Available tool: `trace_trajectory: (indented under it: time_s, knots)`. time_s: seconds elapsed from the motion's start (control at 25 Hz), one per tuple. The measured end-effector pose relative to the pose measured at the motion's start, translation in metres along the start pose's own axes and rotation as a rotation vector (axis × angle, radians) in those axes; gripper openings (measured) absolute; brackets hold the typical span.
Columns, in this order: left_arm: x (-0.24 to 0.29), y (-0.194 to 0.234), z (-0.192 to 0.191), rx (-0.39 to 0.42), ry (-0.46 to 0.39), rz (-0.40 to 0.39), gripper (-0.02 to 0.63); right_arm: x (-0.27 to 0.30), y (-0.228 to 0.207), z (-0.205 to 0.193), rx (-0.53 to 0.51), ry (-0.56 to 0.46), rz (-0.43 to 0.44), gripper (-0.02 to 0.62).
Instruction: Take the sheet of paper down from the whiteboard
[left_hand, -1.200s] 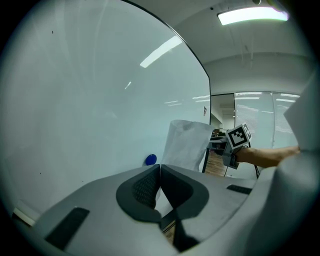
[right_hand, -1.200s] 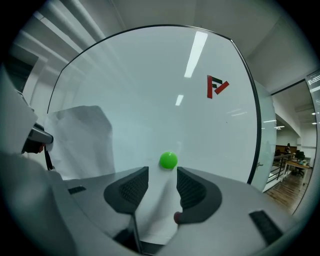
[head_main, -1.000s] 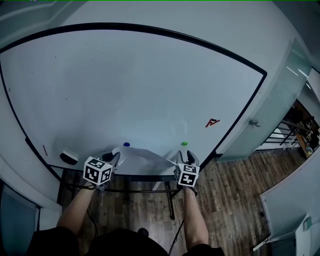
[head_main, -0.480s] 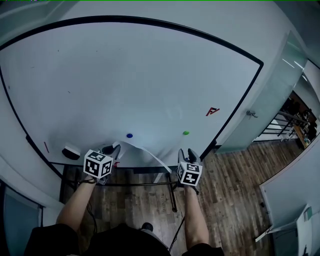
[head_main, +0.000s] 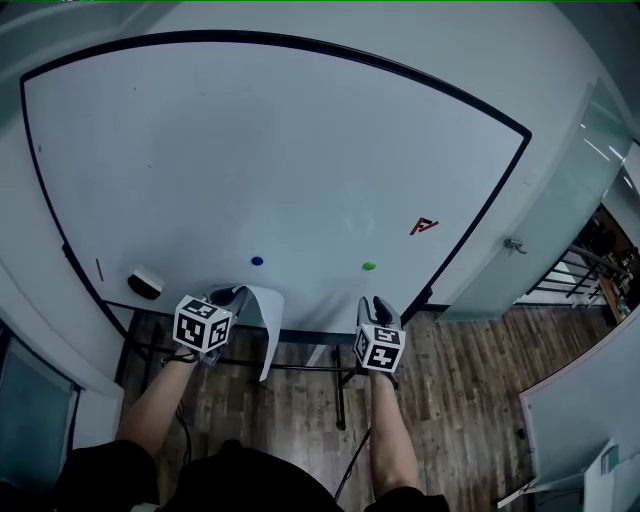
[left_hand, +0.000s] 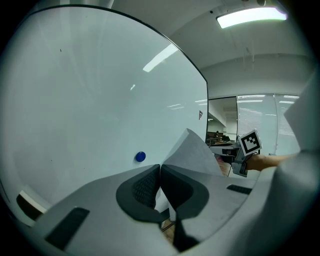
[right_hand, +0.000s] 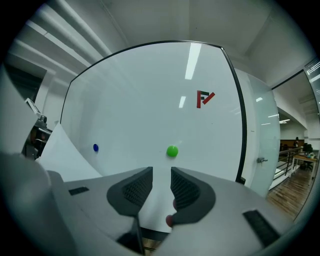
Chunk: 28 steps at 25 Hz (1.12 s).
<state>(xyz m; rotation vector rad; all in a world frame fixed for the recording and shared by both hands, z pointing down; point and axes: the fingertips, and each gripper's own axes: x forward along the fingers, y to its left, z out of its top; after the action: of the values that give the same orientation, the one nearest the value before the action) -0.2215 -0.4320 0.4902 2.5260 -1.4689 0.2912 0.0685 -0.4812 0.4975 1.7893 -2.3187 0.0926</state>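
My left gripper (head_main: 238, 295) (left_hand: 160, 172) is clamped all the way down on the sheet of paper (head_main: 265, 320) (left_hand: 192, 152). The pads pinch it near one edge. From there the sheet rises in a peak past the jaws in the left gripper view, and in the head view it curls and hangs down past the bottom edge of the whiteboard (head_main: 300, 160). It lies clear of both magnets. The blue magnet (head_main: 257, 261) (left_hand: 140, 156) sits on the board just above it, and the green magnet (head_main: 369, 266) (right_hand: 172, 150) is well off to the right.

My right gripper (head_main: 378, 303) (right_hand: 161, 182) is near the board below the green magnet. Its jaws stand partly apart with only bare board showing in the gap, and they have just been closing. From the right gripper view the sheet (right_hand: 62, 155) shows at the far left, beside the blue magnet (right_hand: 95, 147).

The only writing on the board is a small red mark (head_main: 424, 226) (right_hand: 204, 98). It looks like a letter F with a slanted stroke beside it, like a logo. The cubes (head_main: 202, 325) on my grippers carry black-and-white square patterns. An eraser (head_main: 146, 283) sits at the board's lower left.
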Motion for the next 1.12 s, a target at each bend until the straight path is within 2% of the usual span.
trace_trajectory:
  time_s: [0.24,0.56,0.72,1.12]
  knots:
    - [-0.007,-0.028,-0.008,-0.048,-0.037,0.094,0.020,-0.012,-0.010,-0.006,-0.032,0.009,0.085,0.077]
    - [-0.017,-0.067,-0.019,-0.115,-0.086,0.167,0.020,-0.040,-0.029,-0.022,-0.017,0.003,0.156,0.038]
    - [-0.017,-0.087,-0.021,-0.136,-0.107,0.186,0.020,-0.055,-0.042,-0.025,-0.012,-0.006,0.165,0.035]
    - [-0.019,-0.124,-0.025,-0.124,-0.114,0.202,0.020,-0.081,-0.059,-0.036,0.001,-0.012,0.189,0.025]
